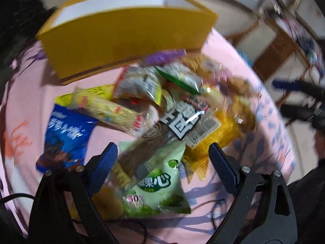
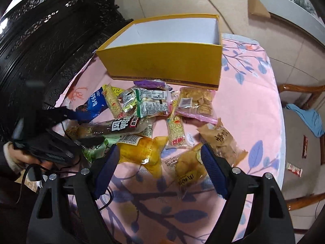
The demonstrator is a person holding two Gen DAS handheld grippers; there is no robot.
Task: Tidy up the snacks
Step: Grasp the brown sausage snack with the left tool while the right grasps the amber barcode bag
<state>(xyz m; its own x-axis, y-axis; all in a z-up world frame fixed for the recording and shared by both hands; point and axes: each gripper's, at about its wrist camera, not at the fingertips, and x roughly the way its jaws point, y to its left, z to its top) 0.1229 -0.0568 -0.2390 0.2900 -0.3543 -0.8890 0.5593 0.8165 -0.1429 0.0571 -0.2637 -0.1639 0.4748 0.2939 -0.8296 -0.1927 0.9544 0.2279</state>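
Snacks [image 2: 142, 120] carry Chinese print; the green packet [image 1: 160, 185] reads "50%".

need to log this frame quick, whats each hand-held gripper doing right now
Left hand-held gripper: open, holding nothing, over the green snack packet.
Right hand-held gripper: open, holding nothing, above the yellow packet.

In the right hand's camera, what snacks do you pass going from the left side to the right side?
Blue snack bag → green-edged clear packet → pink-edged cracker bag → brown paper-look packet. All lie on the pink tablecloth in front of the yellow box.
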